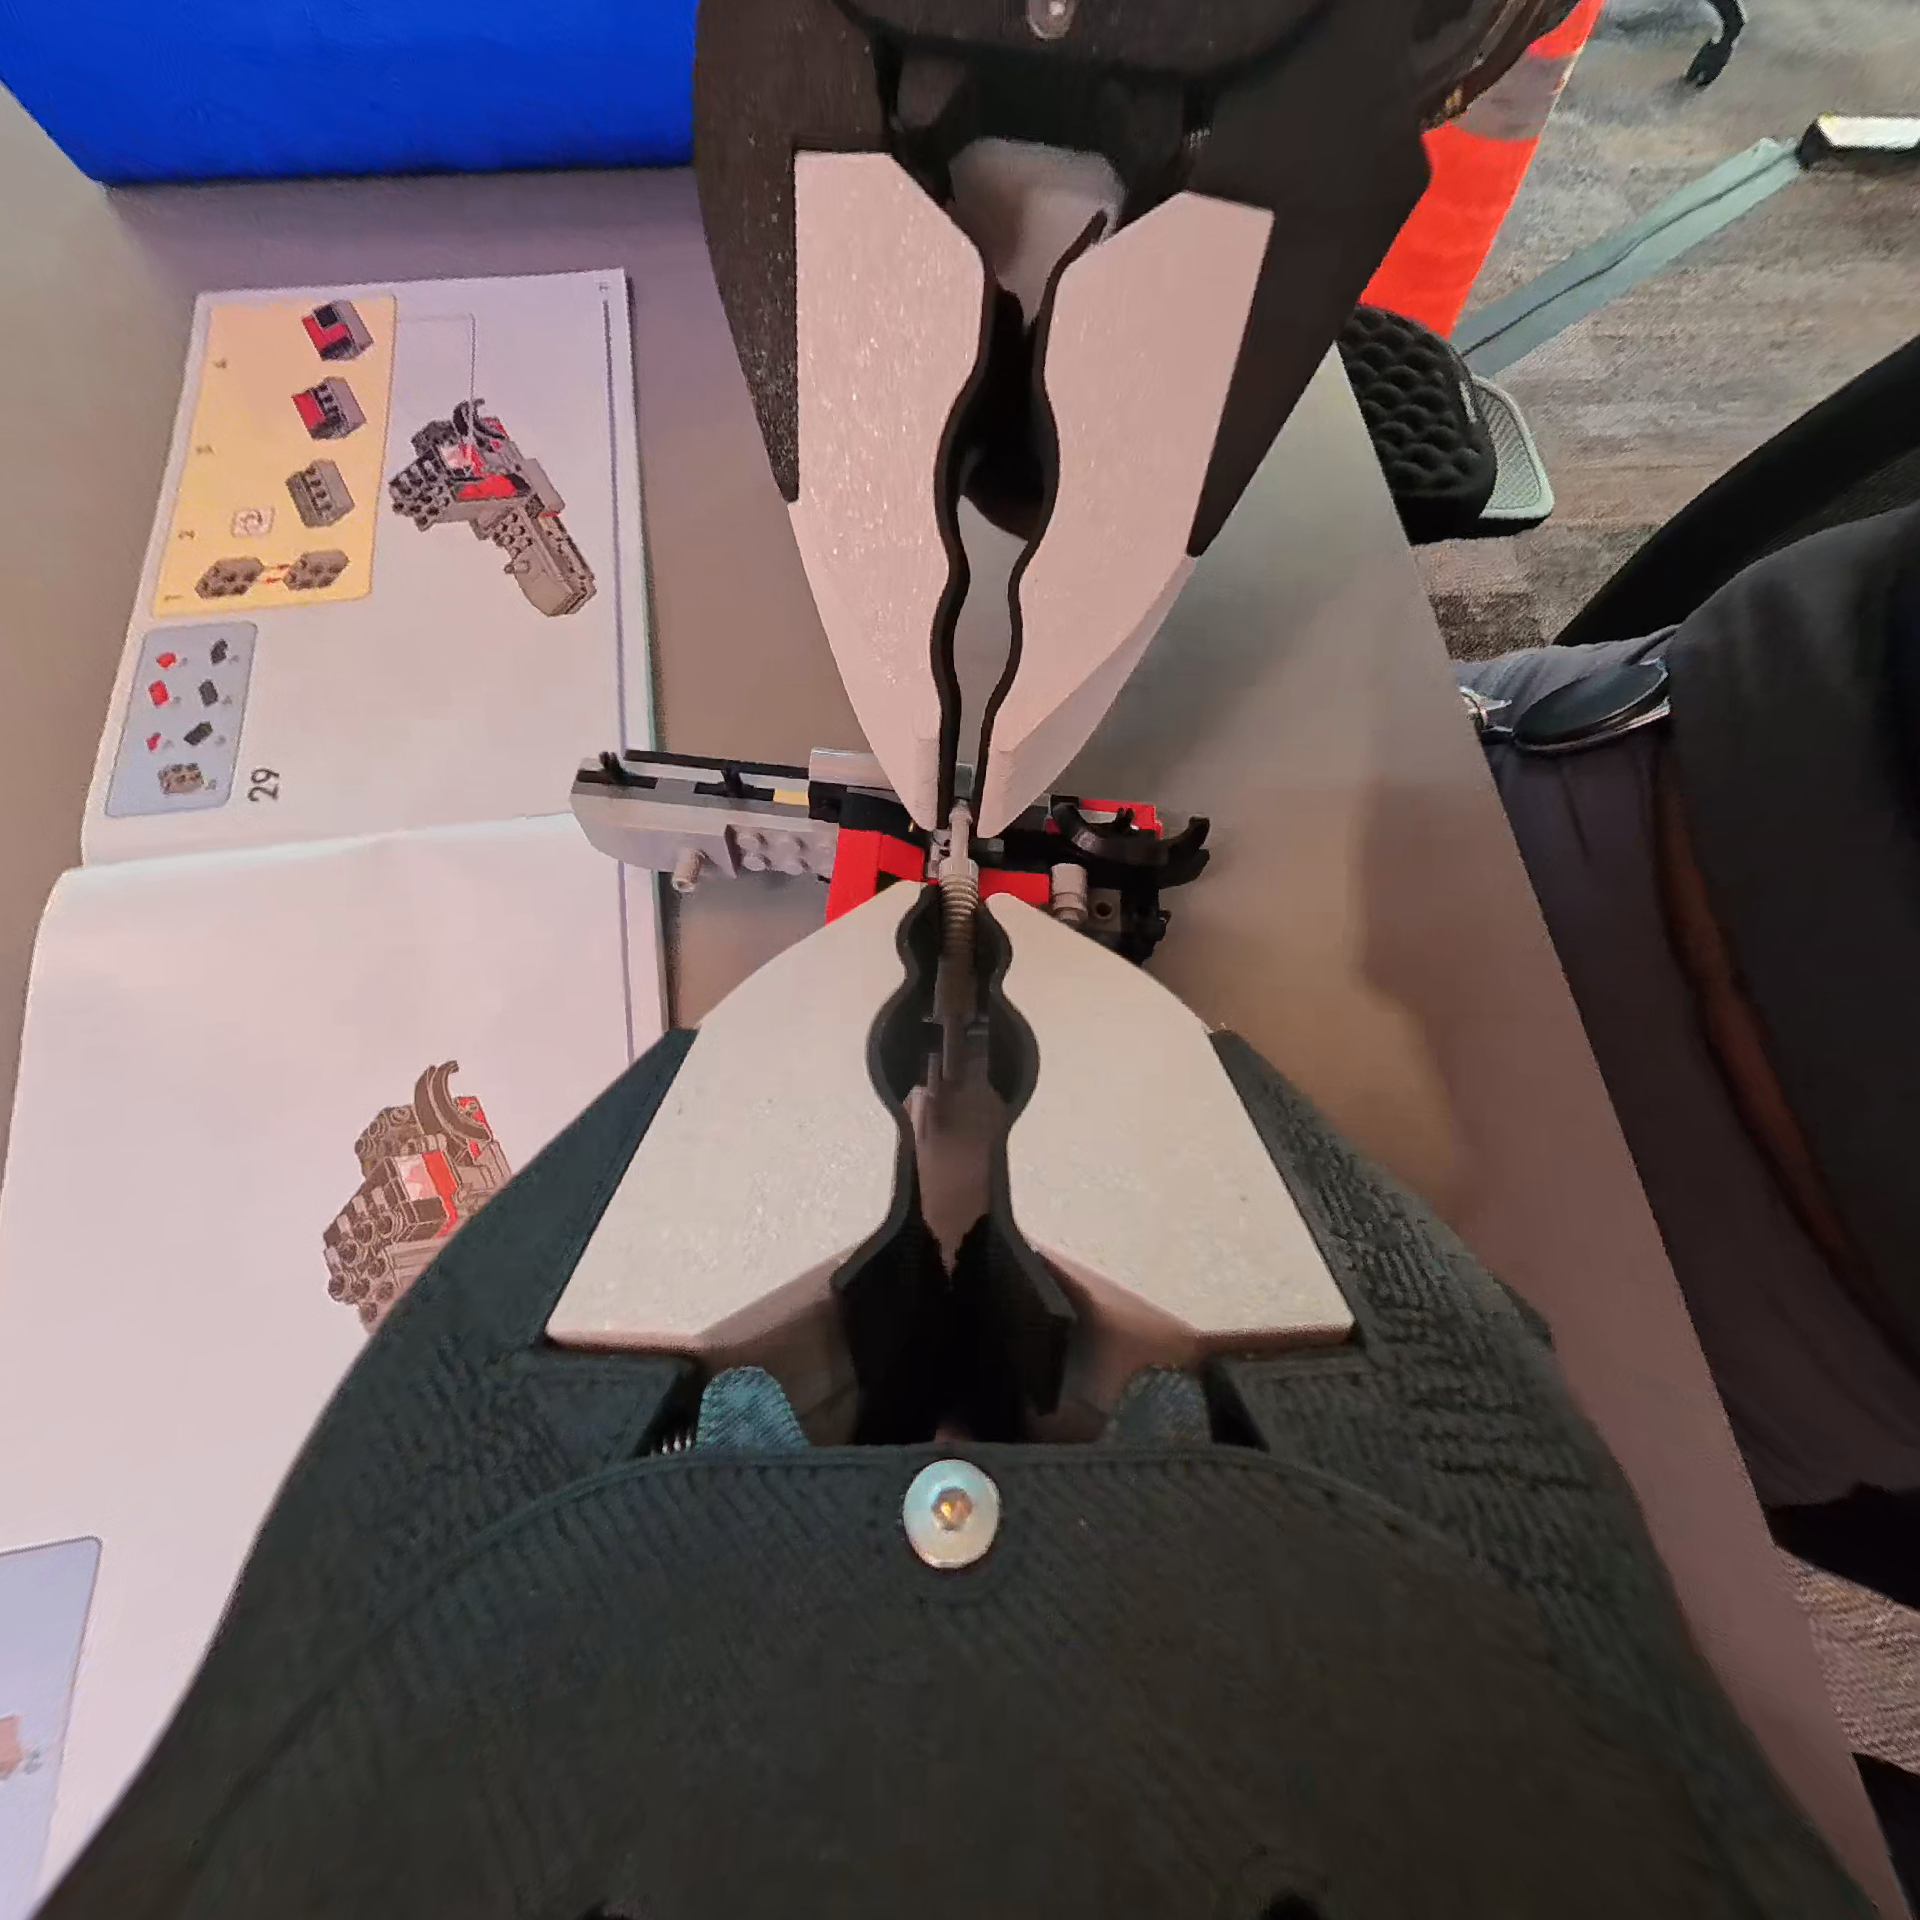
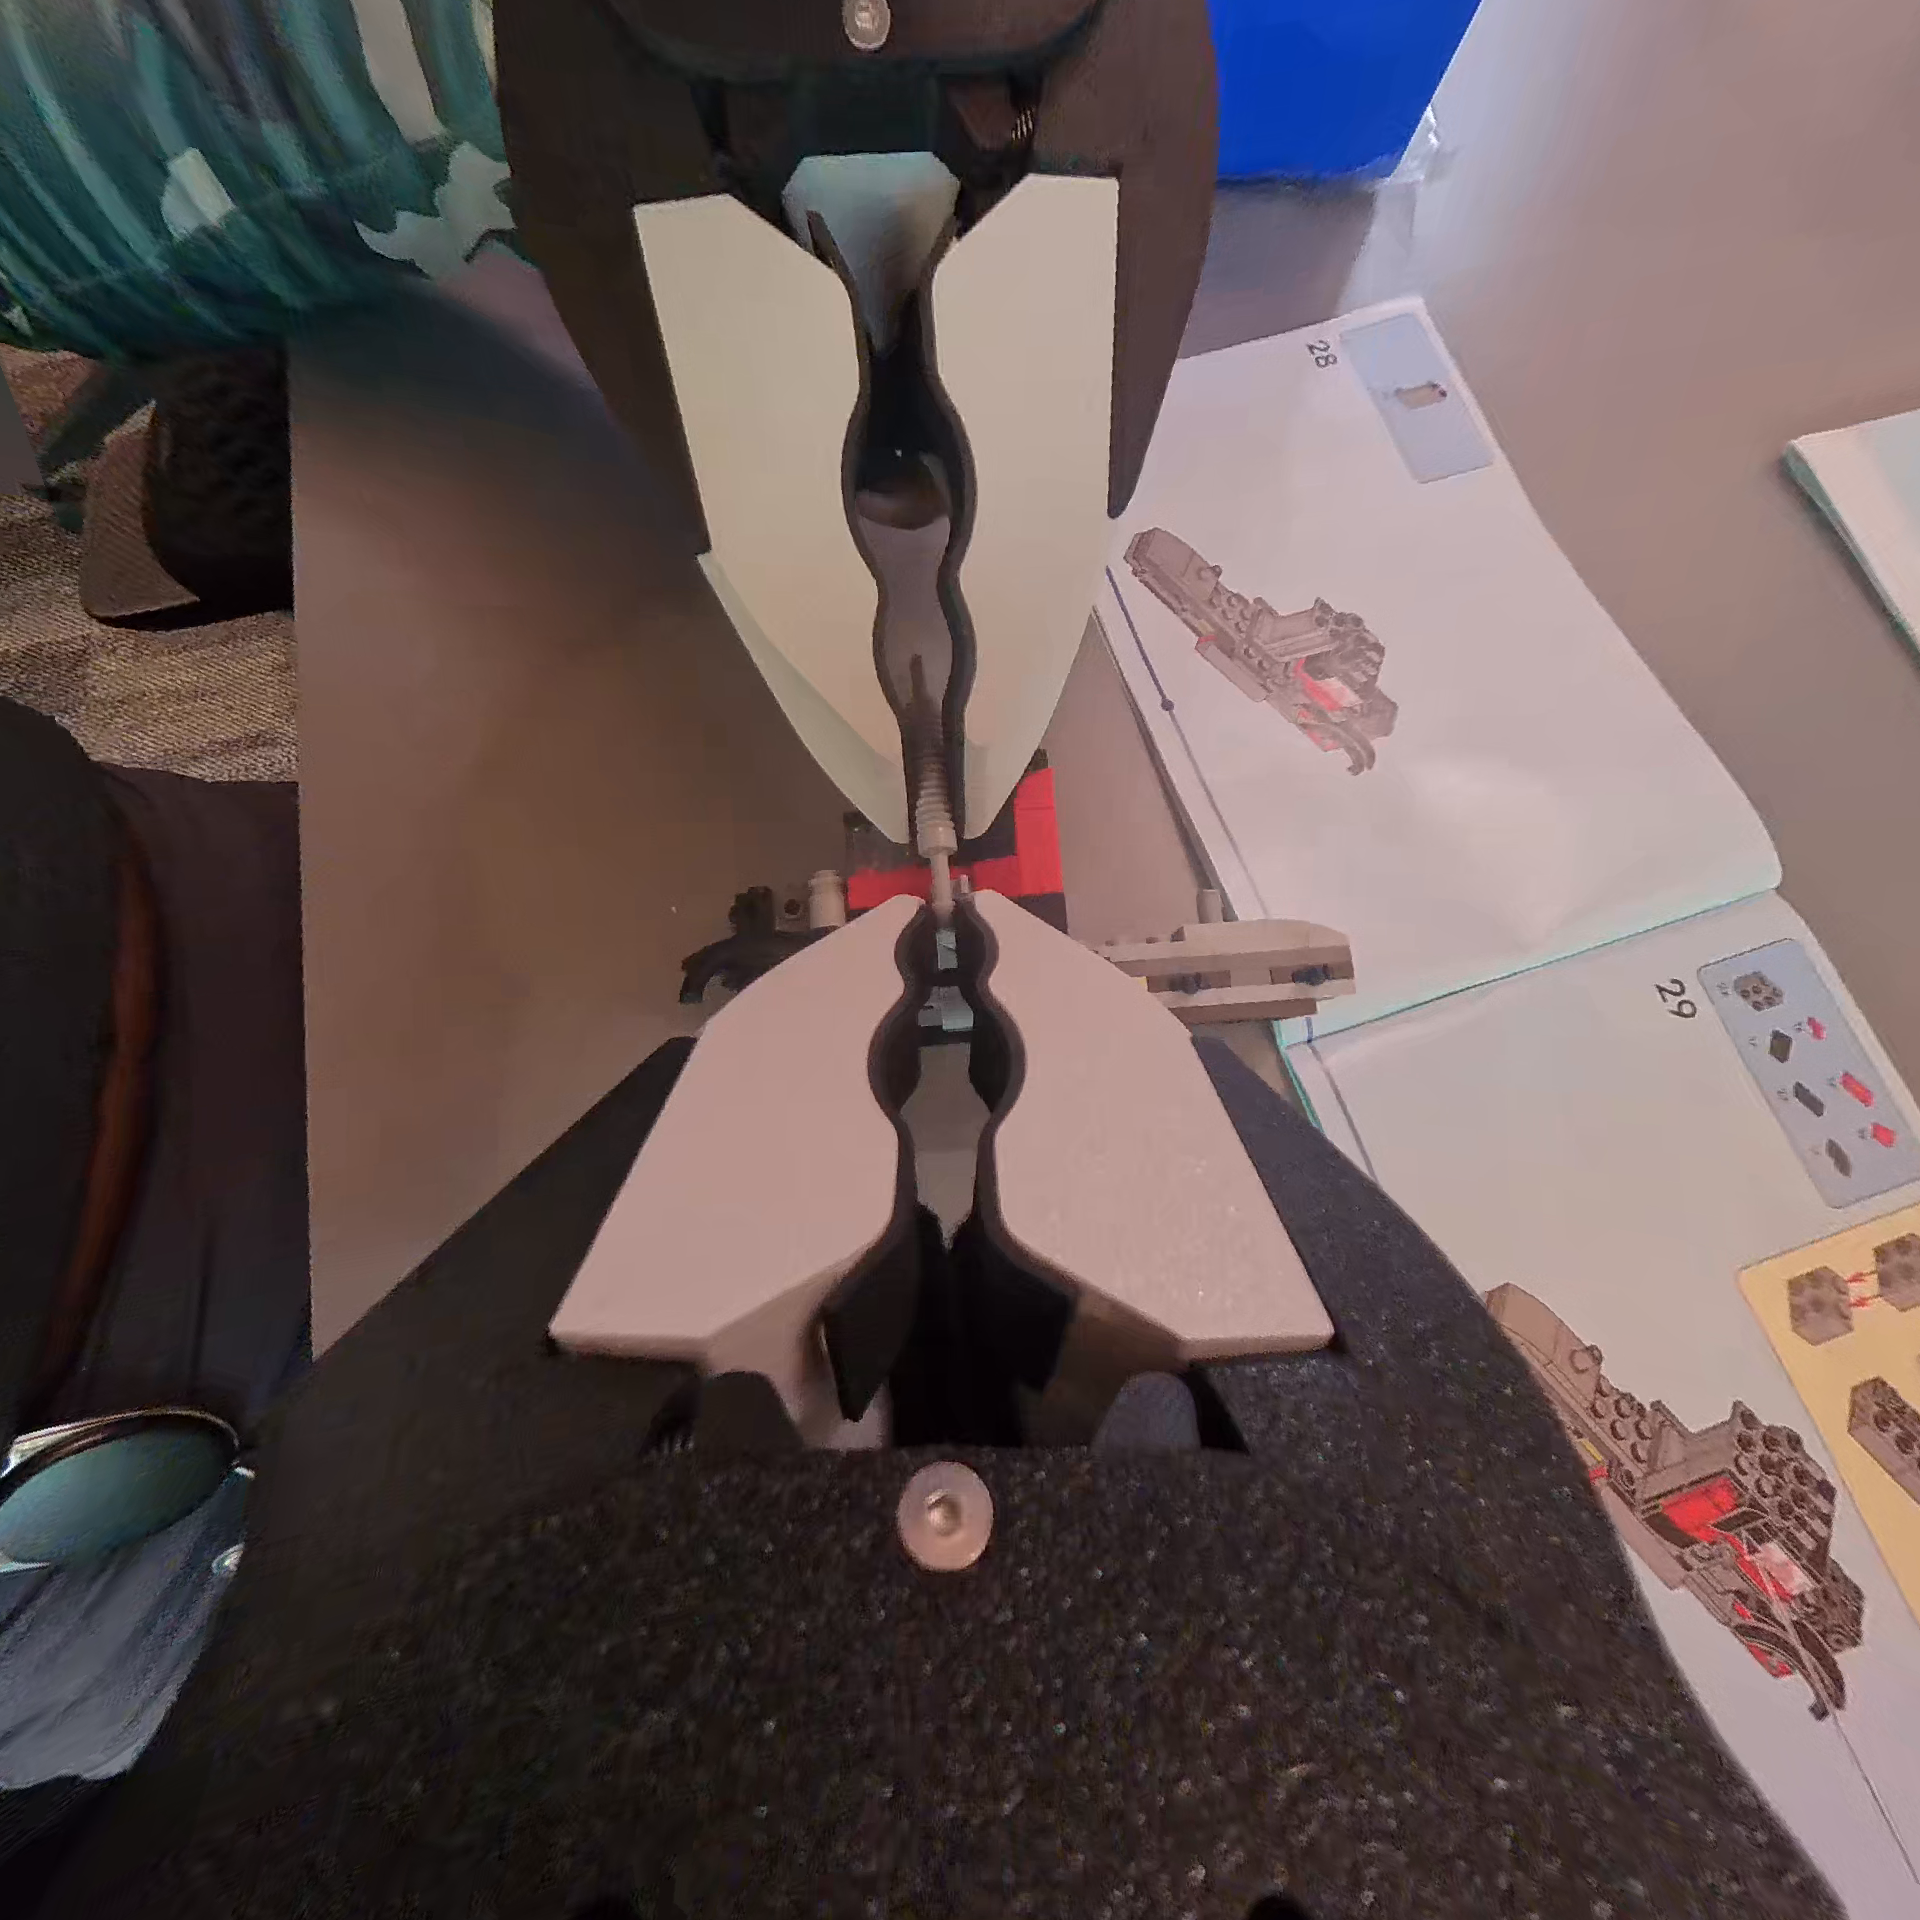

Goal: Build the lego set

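My two grippers meet tip to tip above a red, black and grey brick model (image 1: 1039, 847) lying on the grey table (image 1: 1299, 831). My left gripper (image 1: 957, 896) is shut on a grey ribbed rod (image 1: 961, 914) that runs back between its pads. My right gripper (image 1: 961, 816) comes from the top of this view and is shut on the thin grey pin (image 1: 957, 831) at the rod's front end. In the right wrist view, my right gripper (image 2: 943, 910) pinches the pin (image 2: 938, 878), and my left gripper (image 2: 938, 826) grips the ribbed rod (image 2: 932, 784) above the model (image 2: 1029, 831).
An open instruction booklet (image 1: 395, 675) lies left of the model; it also shows in the right wrist view (image 2: 1507, 790). A blue box (image 1: 343, 83) stands at the table's far end. A seated person's lap (image 1: 1766, 987) is at the table's edge, with a shoe (image 1: 1434, 436) and an orange object (image 1: 1455, 218) on the floor. My left and right fingertips are right by each other.
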A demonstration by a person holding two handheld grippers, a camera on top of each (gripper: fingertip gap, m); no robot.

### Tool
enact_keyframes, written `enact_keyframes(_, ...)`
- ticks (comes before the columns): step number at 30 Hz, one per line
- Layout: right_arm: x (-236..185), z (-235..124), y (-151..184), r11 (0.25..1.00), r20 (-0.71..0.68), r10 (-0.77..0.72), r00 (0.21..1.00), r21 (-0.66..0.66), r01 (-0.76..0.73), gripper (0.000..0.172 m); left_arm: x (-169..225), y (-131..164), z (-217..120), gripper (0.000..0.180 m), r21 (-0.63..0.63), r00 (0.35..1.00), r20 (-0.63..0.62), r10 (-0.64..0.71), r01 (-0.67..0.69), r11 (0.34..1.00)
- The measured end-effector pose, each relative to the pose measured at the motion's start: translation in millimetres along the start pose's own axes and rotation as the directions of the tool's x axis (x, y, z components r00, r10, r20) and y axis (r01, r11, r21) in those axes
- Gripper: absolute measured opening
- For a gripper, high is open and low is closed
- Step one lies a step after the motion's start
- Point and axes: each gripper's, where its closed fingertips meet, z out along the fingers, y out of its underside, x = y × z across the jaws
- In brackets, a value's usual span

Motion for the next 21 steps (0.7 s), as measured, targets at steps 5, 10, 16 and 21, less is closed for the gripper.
enact_keyframes(5, 0.9, -0.8, 1.6, 0.996, 0.021, 0.021, 1.000, -0.092, -0.019, 0.004, 0.7, -1.9, 0.6, 0.006, 0.019, 0.998, -0.025, -0.059, 0.059, 0.998)
enact_keyframes(10, 1.2, 0.7, 0.5, 0.984, 0.062, 0.069, 0.996, -0.167, -0.057, 0.004, 0.6, -0.8, -1.1, 0.006, 0.028, 0.986, -0.059, -0.159, 0.161, 0.987)
enact_keyframes(16, 1.2, 2.0, 0.5, 0.963, 0.046, 0.050, 0.998, -0.267, -0.036, 0.004, 1.2, 0.9, -1.3, 0.007, 0.038, 0.976, -0.081, -0.203, 0.207, 0.978)
enact_keyframes(21, 1.8, 4.3, 2.7, 0.945, 0.031, -0.010, 0.999, -0.325, 0.019, 0.004, 1.0, 2.3, -1.4, 0.006, 0.024, 0.965, -0.093, -0.245, 0.249, 0.968)
